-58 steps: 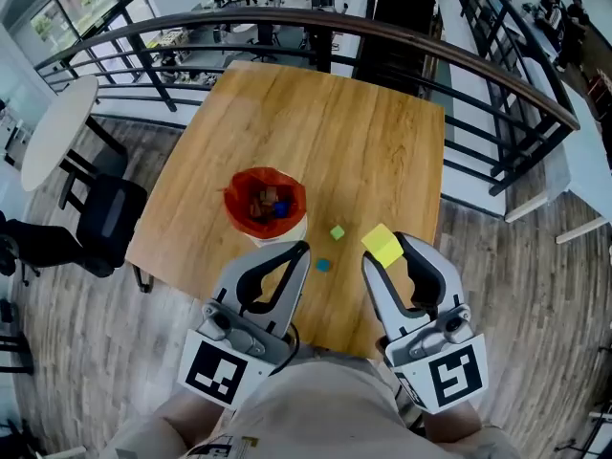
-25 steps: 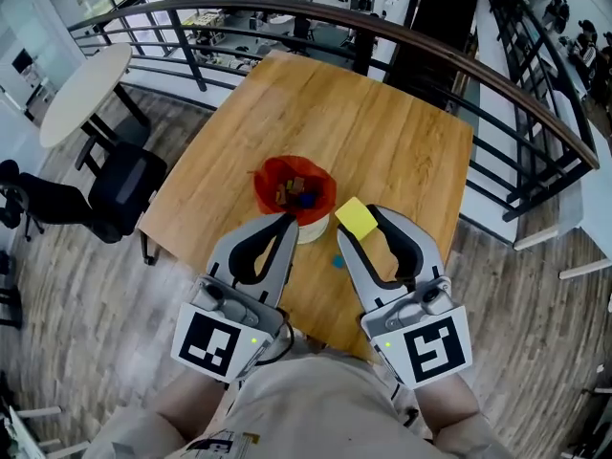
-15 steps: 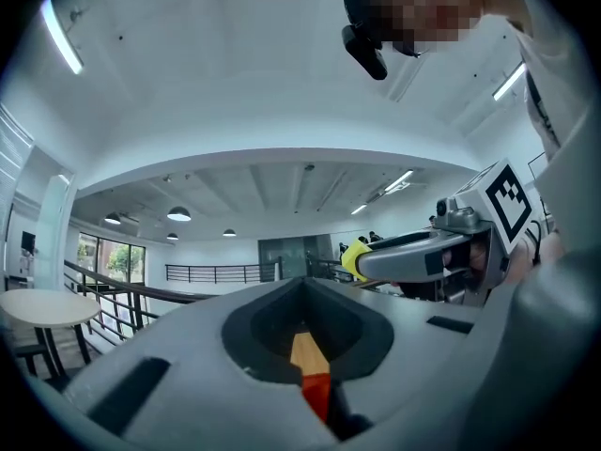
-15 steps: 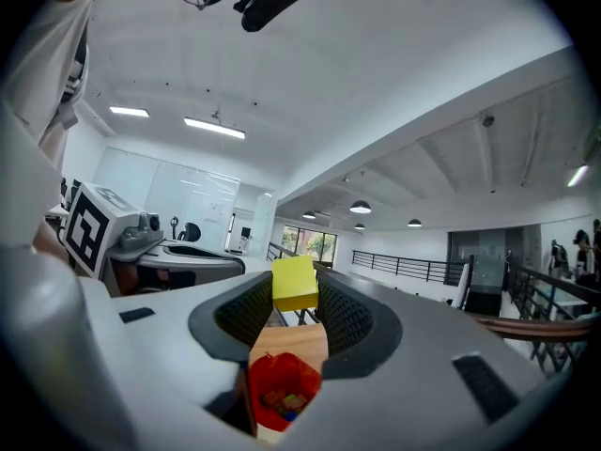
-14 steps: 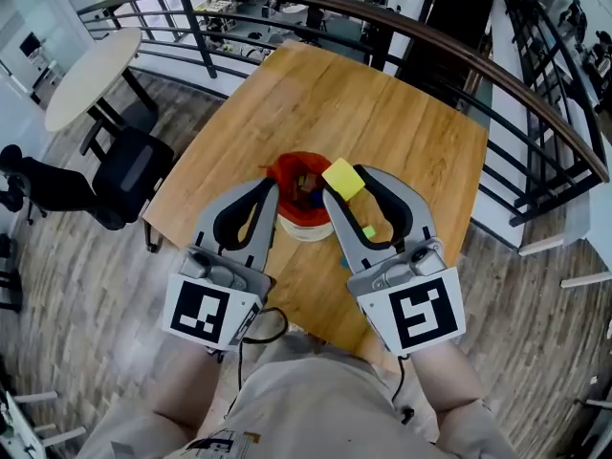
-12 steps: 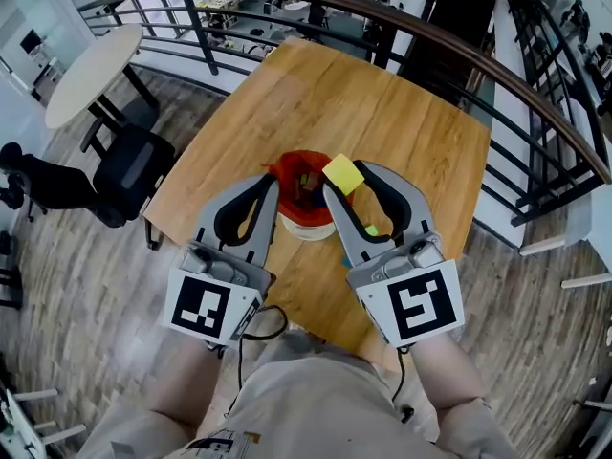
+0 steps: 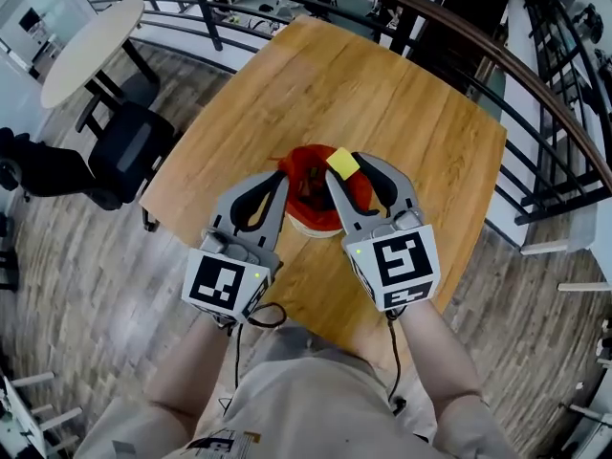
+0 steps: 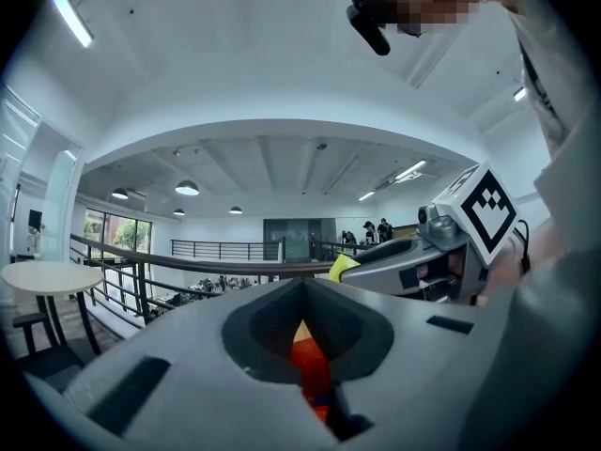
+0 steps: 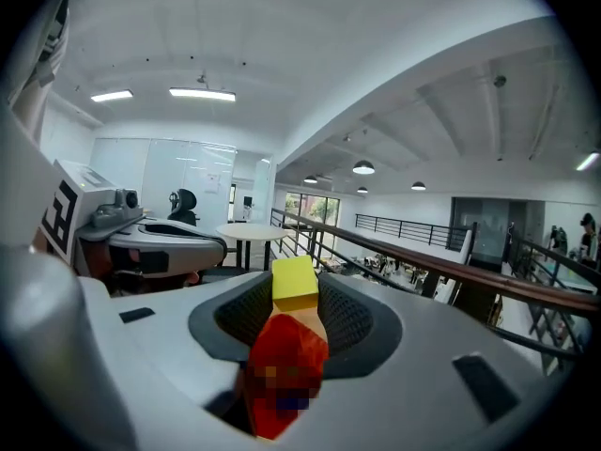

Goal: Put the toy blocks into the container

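Note:
A white container lined with a red bag (image 7: 308, 182) stands on the wooden table (image 7: 382, 94), with several blocks inside. My right gripper (image 7: 344, 166) is shut on a yellow block (image 7: 341, 162), which hangs over the container's mouth. In the right gripper view the yellow block (image 9: 294, 285) sits between the pads, the red liner (image 9: 286, 369) below it. My left gripper (image 7: 279, 176) hovers at the container's left rim, tips together and nothing in them. Through its jaws the left gripper view shows a strip of the red liner (image 8: 310, 374).
The table's near edge lies just under both grippers. A black chair (image 7: 124, 161) and a round white table (image 7: 81, 36) stand to the left on the wooden floor. A dark railing (image 7: 459, 27) runs behind the table.
Both grippers have moved forward and down toward the container. The yellow block went along and now hangs over the red liner. The small blocks on the table are now covered by the right gripper.

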### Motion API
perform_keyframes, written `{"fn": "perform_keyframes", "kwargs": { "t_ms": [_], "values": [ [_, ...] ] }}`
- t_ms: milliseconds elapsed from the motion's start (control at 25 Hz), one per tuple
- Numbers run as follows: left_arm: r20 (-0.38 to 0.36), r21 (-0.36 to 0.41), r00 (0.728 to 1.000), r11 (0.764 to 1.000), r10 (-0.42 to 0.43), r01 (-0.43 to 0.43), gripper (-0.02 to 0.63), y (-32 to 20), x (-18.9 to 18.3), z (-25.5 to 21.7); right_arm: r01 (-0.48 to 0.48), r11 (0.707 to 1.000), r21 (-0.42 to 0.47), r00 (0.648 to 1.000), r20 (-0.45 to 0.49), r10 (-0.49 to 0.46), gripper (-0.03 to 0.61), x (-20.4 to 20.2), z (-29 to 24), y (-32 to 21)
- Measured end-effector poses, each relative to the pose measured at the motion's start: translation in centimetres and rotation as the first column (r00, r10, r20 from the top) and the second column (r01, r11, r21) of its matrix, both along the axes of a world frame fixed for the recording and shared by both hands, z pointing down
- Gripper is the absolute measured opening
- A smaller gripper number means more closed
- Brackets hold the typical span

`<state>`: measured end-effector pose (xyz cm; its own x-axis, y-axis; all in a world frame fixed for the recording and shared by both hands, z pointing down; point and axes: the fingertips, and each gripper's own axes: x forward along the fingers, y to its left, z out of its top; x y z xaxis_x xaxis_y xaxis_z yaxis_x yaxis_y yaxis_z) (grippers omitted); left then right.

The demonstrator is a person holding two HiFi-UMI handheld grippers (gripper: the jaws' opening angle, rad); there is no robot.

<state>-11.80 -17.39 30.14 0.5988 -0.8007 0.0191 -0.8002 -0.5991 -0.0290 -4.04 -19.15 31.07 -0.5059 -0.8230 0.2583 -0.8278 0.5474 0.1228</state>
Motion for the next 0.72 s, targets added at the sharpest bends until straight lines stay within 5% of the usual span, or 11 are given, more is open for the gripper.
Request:
{"fn": "perform_keyframes", "kwargs": {
  "t_ms": [720],
  "values": [
    [0.009,-0.15,1.0,0.989,0.005,-0.004,0.011,-4.3,-1.8,8.1,0.021,0.968,-0.252,0.993,-0.106,-0.049,0.156,-2.1,10.1,-3.3]
  ]
}}
